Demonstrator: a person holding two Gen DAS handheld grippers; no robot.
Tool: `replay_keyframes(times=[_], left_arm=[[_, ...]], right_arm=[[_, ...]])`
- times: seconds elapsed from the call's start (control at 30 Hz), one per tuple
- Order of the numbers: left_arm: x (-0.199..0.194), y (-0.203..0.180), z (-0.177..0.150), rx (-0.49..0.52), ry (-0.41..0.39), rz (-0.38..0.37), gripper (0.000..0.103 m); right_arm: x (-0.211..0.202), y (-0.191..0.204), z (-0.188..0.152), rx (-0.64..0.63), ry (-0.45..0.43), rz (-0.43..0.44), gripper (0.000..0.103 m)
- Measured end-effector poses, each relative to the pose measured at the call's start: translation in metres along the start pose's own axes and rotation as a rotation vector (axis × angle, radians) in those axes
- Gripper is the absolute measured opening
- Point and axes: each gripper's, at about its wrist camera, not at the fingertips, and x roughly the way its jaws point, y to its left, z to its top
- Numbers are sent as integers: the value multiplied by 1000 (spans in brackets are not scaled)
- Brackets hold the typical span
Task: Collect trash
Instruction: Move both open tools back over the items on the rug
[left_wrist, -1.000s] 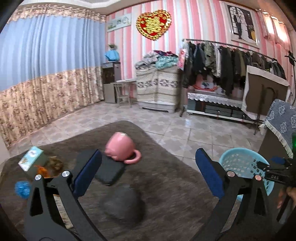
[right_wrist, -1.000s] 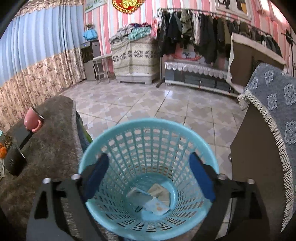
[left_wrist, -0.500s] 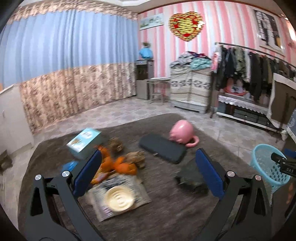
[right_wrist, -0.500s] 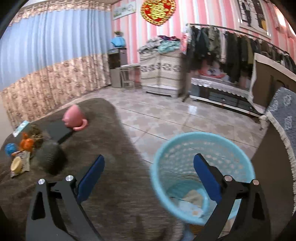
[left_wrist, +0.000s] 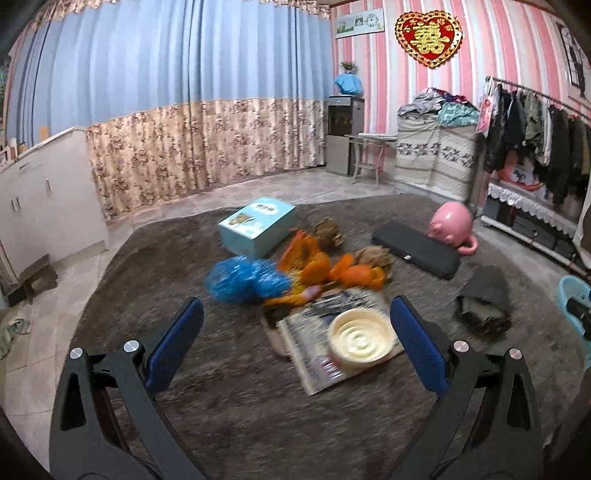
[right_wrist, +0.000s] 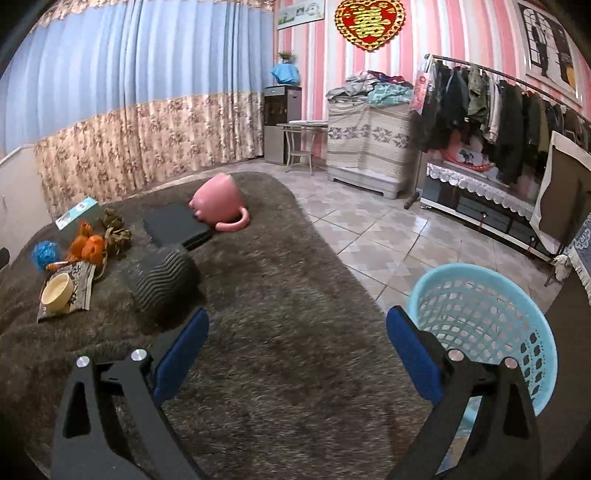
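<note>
Pink-striped walls, a blue curtain with a floral lower band and a tiled floor surround a brown shaggy rug (left_wrist: 236, 398) where the clutter lies. Seen from the left wrist, the left gripper (left_wrist: 295, 343) hangs above the near part of the rug with its blue-padded jaws spread wide and nothing between them. Just beyond it a cream round lid (left_wrist: 359, 339) sits on a printed packet (left_wrist: 317, 354), and farther off lie orange peels (left_wrist: 332, 266), a crumpled blue wrapper (left_wrist: 243, 280) to their left and brownish husks (left_wrist: 373, 256) to their right. A light blue box (left_wrist: 256, 225) stands at the far left of the heap, a flat black case (left_wrist: 415, 249) lies to the right with a tipped pink mug (left_wrist: 452, 225) touching its far end, and a dark ribbed pouch (left_wrist: 484, 295) rests nearer on the right. From the right wrist, the right gripper (right_wrist: 297, 350) is likewise released and empty above bare rug. A light blue plastic basket (right_wrist: 480, 314) stands on the tiles just off the rug's right edge, partly behind the right finger; its contents cannot be made out.
</note>
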Motion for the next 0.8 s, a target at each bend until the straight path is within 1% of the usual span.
replay_keyframes(times=[0.17, 0.3, 0.47, 0.57, 0.7, 0.8], left_arm=[[12, 14, -16, -28, 51, 27, 98], [22, 23, -31, -51, 94, 33, 98], [37, 17, -39, -50, 134, 29, 98], [43, 7, -35, -46, 140, 2, 98], [46, -13, -25, -39, 120, -41, 98], [58, -30, -19, -33, 138, -73, 98]], right_arm=[[8, 12, -7, -11, 5, 17, 95], [18, 22, -15, -34, 36, 27, 95], [24, 34, -22, -83, 47, 34, 95], [25, 41, -22, -126, 38, 21, 95], [29, 42, -22, -114, 51, 39, 95], [30, 41, -21, -115, 55, 40, 95]])
